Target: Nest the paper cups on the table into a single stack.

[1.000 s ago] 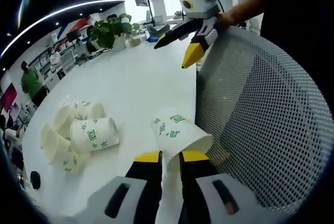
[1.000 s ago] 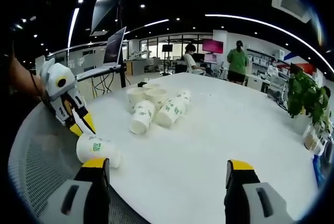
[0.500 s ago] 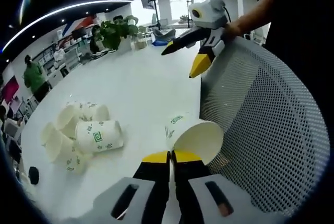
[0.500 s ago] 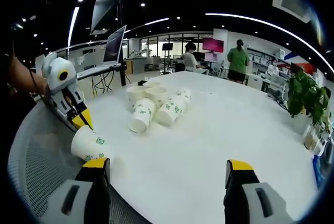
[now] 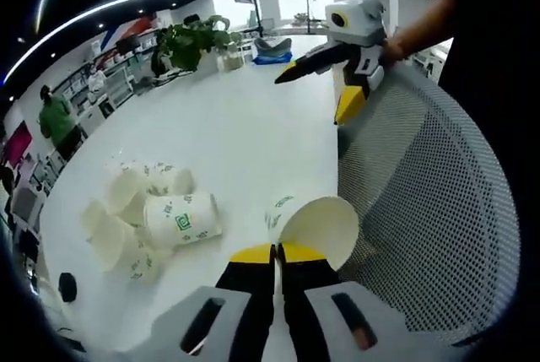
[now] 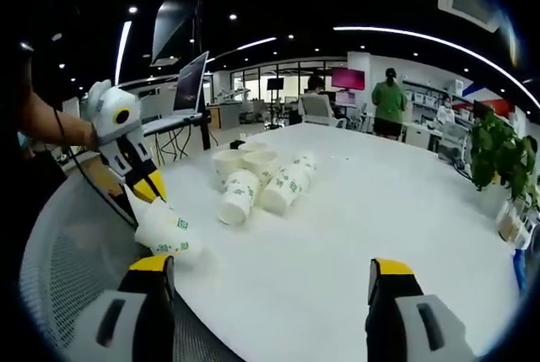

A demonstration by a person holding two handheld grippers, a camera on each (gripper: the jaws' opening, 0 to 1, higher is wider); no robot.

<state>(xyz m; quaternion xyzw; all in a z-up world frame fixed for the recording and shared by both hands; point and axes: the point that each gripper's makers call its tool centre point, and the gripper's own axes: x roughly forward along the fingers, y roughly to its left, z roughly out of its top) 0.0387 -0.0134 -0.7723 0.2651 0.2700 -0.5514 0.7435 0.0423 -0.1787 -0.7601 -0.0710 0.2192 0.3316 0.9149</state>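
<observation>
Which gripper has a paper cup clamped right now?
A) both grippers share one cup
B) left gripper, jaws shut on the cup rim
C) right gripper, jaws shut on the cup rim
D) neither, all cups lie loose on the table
B: in the left gripper view the left gripper has its yellow tips pinched together on the rim of a paper cup, while the right gripper stands wide open with nothing between its jaws.

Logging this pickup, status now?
Left gripper shut on one paper cup by its rim, near table edge. Right gripper open, empty. Cup pile loose mid-table, unstacked. Mesh chair back close beside.
</observation>
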